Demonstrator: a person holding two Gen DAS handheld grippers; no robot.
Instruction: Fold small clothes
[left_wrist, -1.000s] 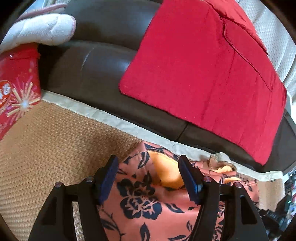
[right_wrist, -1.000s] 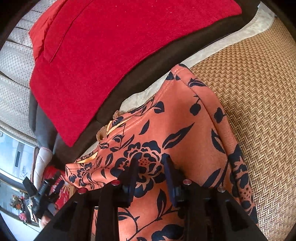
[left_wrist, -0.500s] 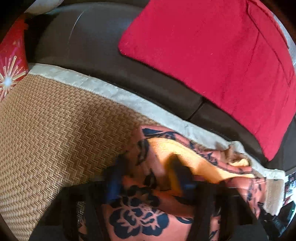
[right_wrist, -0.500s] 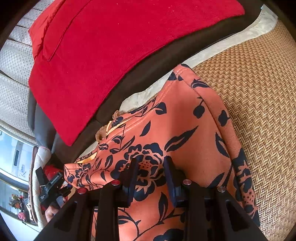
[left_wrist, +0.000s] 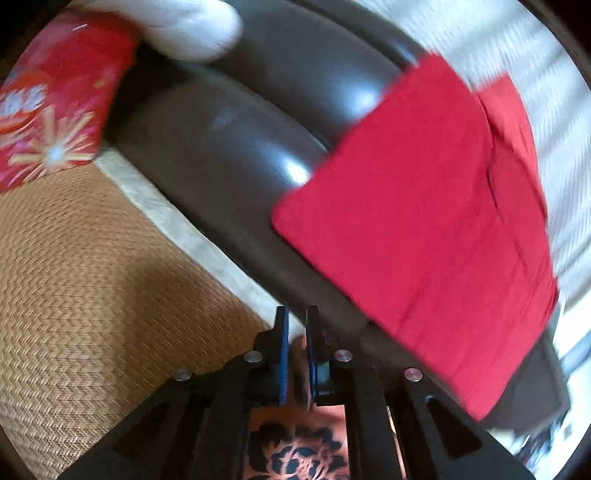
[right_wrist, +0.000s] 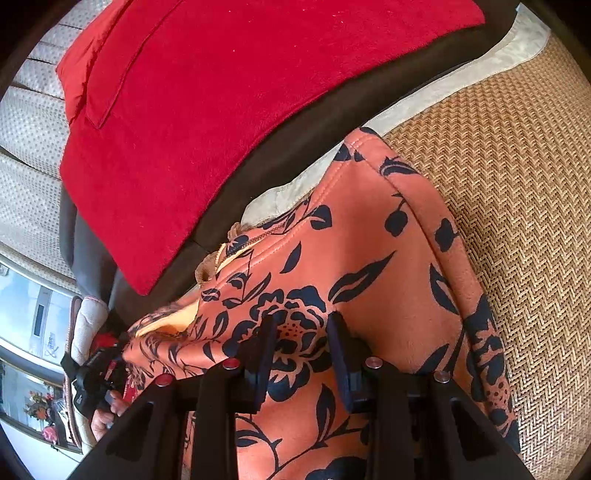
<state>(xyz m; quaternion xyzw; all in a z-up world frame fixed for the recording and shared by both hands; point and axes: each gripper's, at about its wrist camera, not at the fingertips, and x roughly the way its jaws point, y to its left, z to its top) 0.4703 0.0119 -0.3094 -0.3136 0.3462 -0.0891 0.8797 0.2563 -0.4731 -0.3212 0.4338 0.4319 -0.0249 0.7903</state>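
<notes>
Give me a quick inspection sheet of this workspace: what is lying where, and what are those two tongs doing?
Surface: woven straw mat with a pale cloth border, against a dark sofa.
Job's things: orange floral garment spread on the mat, yellow lining showing at its far edge.
Clutter: red cloth draped on the sofa; red patterned box; white padded item beside it.
Grippers: left tongs nearly closed, with what looks like a fold of the garment between them; right tongs open, over the floral print.
Cables: nothing seen.
Surroundings: beige dotted cushion behind the red cloth; bright window area at the edge.
</notes>
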